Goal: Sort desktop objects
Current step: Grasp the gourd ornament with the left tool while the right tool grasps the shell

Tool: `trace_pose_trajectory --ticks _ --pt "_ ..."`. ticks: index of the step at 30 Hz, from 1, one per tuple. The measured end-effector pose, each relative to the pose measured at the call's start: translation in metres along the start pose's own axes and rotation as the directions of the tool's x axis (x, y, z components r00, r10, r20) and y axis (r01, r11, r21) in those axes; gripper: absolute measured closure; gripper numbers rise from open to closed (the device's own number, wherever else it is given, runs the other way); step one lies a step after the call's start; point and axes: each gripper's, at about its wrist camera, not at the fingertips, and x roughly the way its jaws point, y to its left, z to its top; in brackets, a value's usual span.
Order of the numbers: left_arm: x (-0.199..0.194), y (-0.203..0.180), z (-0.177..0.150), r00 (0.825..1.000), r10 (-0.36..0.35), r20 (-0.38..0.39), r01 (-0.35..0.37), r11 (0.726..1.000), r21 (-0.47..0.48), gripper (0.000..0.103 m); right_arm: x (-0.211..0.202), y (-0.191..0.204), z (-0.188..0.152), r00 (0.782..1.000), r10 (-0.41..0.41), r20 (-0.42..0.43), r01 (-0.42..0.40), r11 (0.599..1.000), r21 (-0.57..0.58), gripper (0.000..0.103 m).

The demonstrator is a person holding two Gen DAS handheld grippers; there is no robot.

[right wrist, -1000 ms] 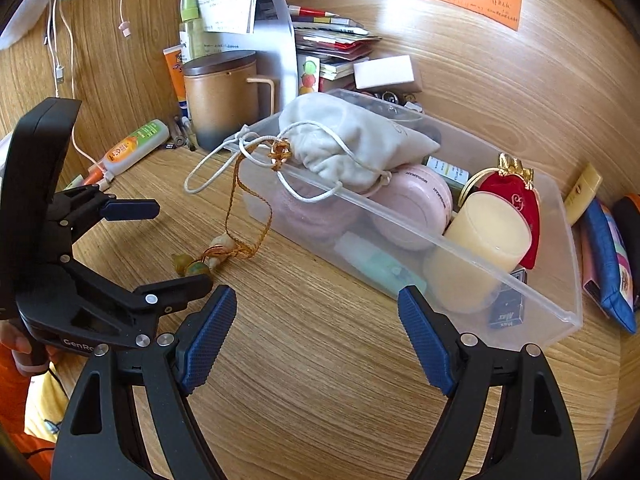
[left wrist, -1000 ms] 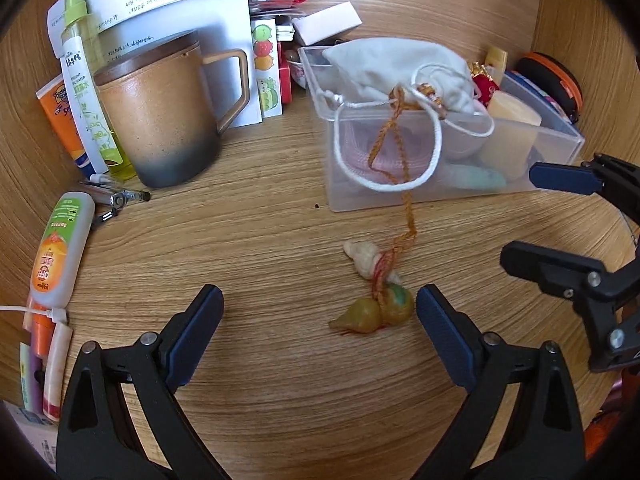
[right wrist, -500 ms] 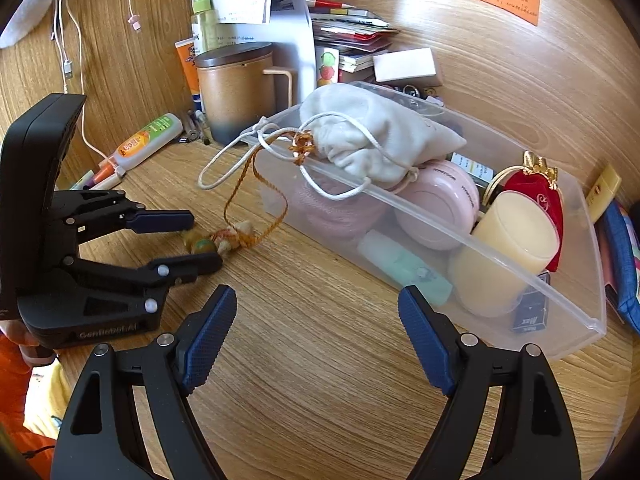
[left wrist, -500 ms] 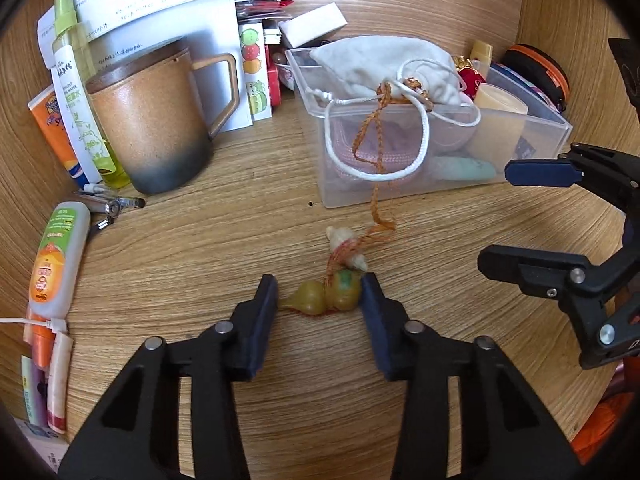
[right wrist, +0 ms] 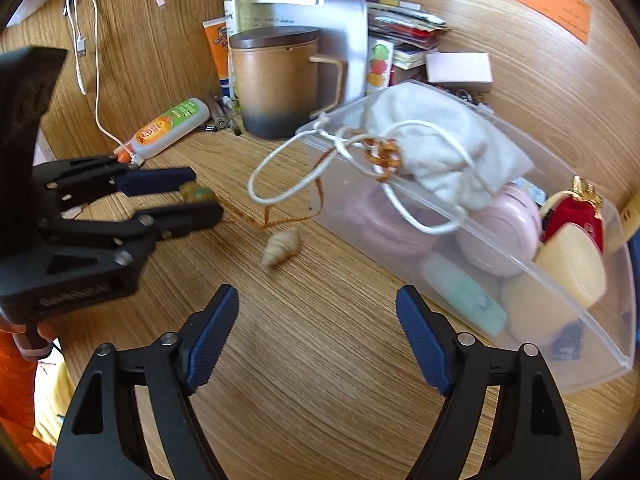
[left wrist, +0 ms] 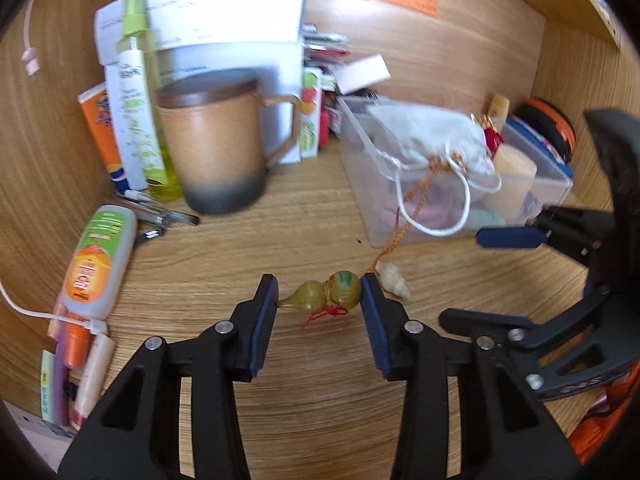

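pouch (right wrist: 436, 152), seemingly jars, in bin (right wrist: 592, 344)

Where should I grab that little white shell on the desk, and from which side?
Grip the shell across its fat middle, coming from above with the open right tool. It lies flat, tapering to a point, so the ends would slip. Mind the orange cord beside it.

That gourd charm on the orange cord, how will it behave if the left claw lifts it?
The gourd charm looks hard and glossy, so it may slip between the left claw pads. Its orange cord seems limp and runs to the clear bin, so it would likely tug; the shell may trail.
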Motion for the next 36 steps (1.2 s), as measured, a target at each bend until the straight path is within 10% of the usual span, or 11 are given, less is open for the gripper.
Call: trace_pose_trajectory --ticks 21,36 --pt "-0.017 0.010 0.004 0.993 -0.090 0.076 0.092 0.996 -0.016 0.061 0.038 0.018 0.023 0.998 -0.010 -0.054 0.011 1.000 0.017 0.085" --pt "-0.033 -0.008 0.018 0.985 -0.111 0.130 0.114 0.993 -0.014 0.061 -0.011 0.005 0.017 0.999 -0.013 0.036 0.011 0.999 0.050 0.086"
